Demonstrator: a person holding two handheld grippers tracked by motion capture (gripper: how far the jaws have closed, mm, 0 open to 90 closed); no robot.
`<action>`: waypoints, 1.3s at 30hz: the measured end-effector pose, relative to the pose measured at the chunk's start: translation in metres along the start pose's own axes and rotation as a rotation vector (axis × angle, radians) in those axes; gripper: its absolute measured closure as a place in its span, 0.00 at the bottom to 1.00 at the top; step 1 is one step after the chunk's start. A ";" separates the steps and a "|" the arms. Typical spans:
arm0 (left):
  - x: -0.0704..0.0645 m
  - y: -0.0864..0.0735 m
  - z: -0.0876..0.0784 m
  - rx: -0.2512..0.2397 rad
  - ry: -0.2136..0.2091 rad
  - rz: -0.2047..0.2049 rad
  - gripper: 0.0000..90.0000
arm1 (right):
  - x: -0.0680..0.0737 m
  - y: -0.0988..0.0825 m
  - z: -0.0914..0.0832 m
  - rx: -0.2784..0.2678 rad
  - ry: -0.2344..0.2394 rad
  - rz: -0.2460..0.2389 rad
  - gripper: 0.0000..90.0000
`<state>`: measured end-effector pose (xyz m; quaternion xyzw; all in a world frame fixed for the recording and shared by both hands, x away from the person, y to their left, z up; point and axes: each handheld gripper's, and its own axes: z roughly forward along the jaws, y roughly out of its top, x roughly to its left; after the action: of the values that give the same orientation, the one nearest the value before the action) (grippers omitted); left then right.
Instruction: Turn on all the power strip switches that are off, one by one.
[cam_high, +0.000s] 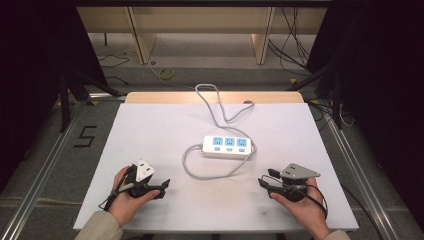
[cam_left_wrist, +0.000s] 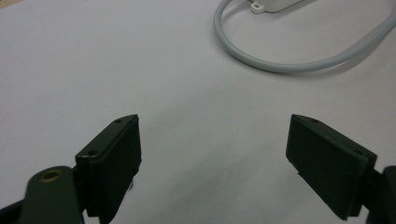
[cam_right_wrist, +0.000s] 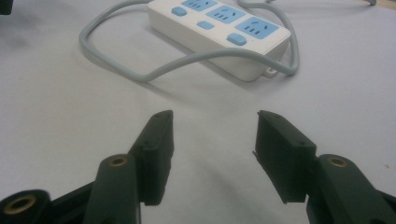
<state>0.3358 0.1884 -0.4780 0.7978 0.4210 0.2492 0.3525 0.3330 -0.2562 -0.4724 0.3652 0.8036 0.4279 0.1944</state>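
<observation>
**Both tools apart, power strip untouched**

We held the left tool (cam_high: 162, 186) and the right tool (cam_high: 264, 181) low over the near part of the white table (cam_high: 150, 130), each with its jaws spread wide and nothing between them. Farther out, near the table's middle, lay the white power strip (cam_high: 227, 146) with three blue sockets, well apart from both tools, its grey cord (cam_high: 200, 172) looped around it and trailing off the far edge.
</observation>
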 end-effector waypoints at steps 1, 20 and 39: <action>0.000 0.000 0.000 0.000 0.002 -0.001 0.20 | 0.000 0.000 0.000 -0.001 -0.002 0.001 0.55; 0.001 0.000 0.001 -0.006 0.010 -0.010 0.20 | 0.003 0.014 0.004 0.050 -0.036 -0.057 1.00; 0.000 0.001 0.001 -0.014 0.011 -0.010 0.20 | 0.004 0.030 0.018 0.091 -0.026 -0.080 1.00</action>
<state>0.3374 0.1880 -0.4780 0.7919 0.4252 0.2547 0.3567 0.3543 -0.2327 -0.4572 0.3467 0.8335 0.3782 0.2053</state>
